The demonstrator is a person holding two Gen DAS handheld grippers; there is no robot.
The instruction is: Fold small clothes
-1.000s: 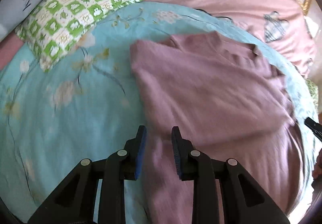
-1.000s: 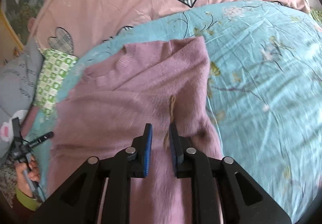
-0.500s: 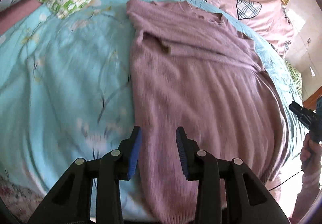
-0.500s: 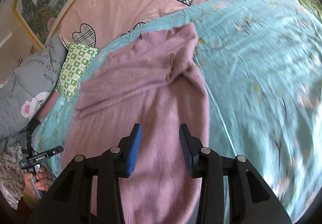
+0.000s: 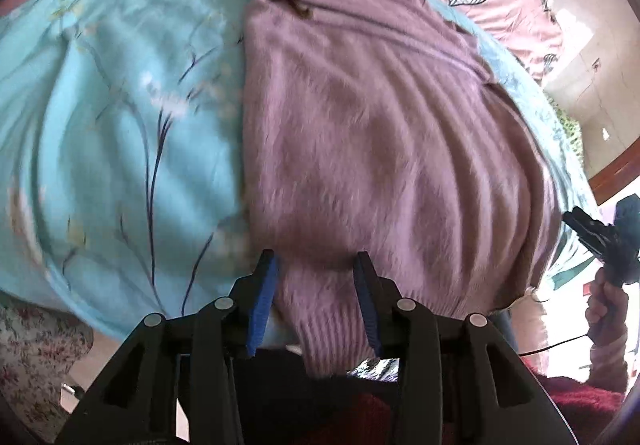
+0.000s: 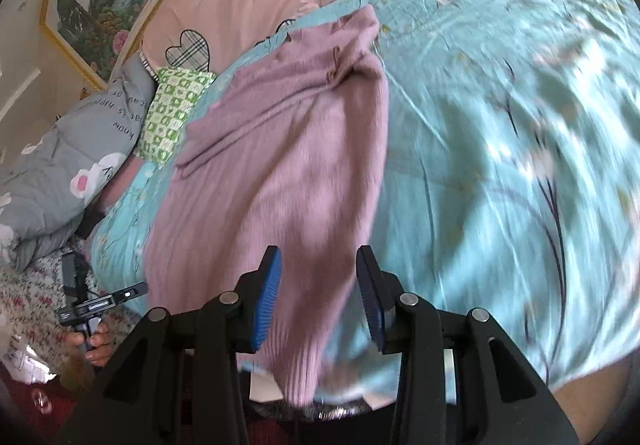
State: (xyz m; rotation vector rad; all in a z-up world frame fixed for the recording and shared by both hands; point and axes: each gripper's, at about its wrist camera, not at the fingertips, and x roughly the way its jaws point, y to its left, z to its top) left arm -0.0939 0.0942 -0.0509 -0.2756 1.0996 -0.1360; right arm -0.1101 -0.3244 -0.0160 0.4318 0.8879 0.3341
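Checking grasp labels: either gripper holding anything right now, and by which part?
Nothing held. Left gripper and right gripper are both open, each straddling a bottom-hem corner of the sweater, not yet closed.

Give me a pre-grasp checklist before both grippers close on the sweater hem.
1. Left gripper open: ok.
2. Right gripper open: ok.
3. Ribbed hem of the mauve knitted sweater between the left fingers: ok, hem hangs over the bed edge there.
4. Hem between the right fingers: ok, fabric fills part of the gap.
5. Sleeves folded across the chest: ok.
6. Sweater lying smooth on the turquoise floral bedspread: not ok, long ripples run down the body.
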